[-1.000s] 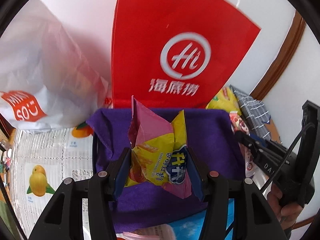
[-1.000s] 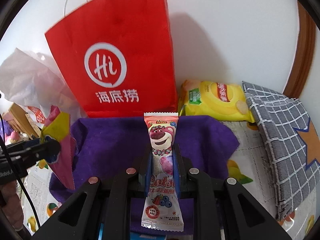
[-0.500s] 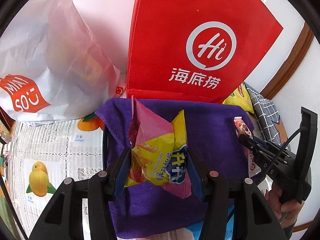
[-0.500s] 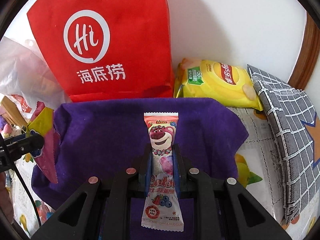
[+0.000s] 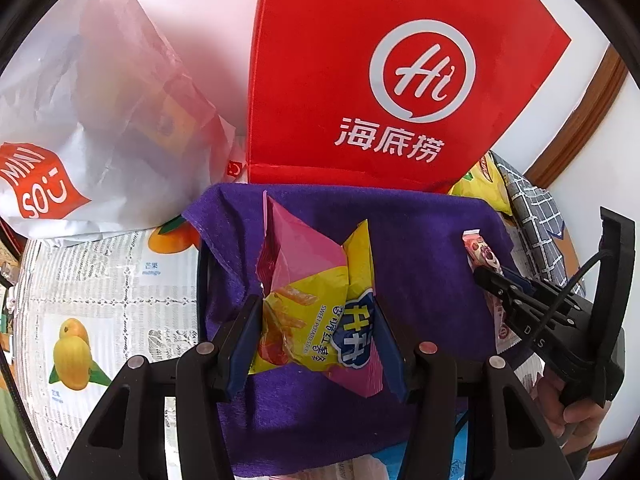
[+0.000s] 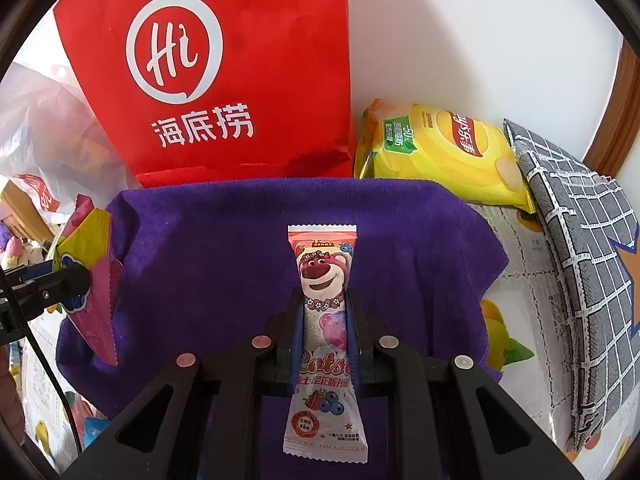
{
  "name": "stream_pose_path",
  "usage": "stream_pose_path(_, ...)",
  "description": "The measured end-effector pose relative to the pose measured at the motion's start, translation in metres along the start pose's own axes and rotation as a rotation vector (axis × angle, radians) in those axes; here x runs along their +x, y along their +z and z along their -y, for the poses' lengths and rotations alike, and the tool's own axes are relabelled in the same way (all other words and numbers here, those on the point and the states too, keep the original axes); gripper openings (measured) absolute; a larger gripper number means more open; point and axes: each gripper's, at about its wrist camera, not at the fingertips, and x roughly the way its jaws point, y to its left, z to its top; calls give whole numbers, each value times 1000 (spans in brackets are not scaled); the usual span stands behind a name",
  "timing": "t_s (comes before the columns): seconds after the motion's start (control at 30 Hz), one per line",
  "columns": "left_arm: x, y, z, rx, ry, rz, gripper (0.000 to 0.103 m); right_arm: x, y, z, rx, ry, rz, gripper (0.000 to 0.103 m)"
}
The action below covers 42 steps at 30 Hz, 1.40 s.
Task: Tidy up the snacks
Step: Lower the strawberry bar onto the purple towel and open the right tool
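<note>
Black left gripper (image 5: 316, 320) clamps a yellow-pink crinkled snack bag (image 5: 316, 304) at frame centre, while right gripper (image 6: 324, 320) pinches a pink bear-printed snack stick (image 6: 324, 320).

Fruit-print tablecloth (image 5: 100, 288) (mangoes, oranges) under purple cloth (image 6: 240, 232), red bag (image 6: 224, 80), yellow chip bag (image 6: 444, 156).

1. Your left gripper (image 5: 316, 320) has its fingers (image 5: 244, 344) clamped on a crumpled yellow-and-pink snack bag (image 5: 312, 300).
2. Beneath it lies a purple cloth (image 5: 420, 248).
3. Your right gripper (image 5: 532, 308), at the right edge, holds a slim pink snack stick (image 5: 482, 252) over the cloth.
4. Behind the cloth a red bag (image 5: 400, 80) stands upright, with a white plastic bag (image 5: 100, 120) to its left.
5. A fruit-print sheet (image 5: 100, 300) covers the worktop at left.
</note>
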Motion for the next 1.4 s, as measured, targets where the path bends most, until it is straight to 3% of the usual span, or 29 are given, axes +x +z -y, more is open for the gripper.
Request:
stream_pose_path(1.27, 23, -4, 8, 20, 10, -74, 52, 21, -1, -9, -17, -2, -65, 22)
stream_pose_path(1.4, 25, -4, 8, 22, 9, -82, 52, 19, 0, -11, -26, 3, -64, 29)
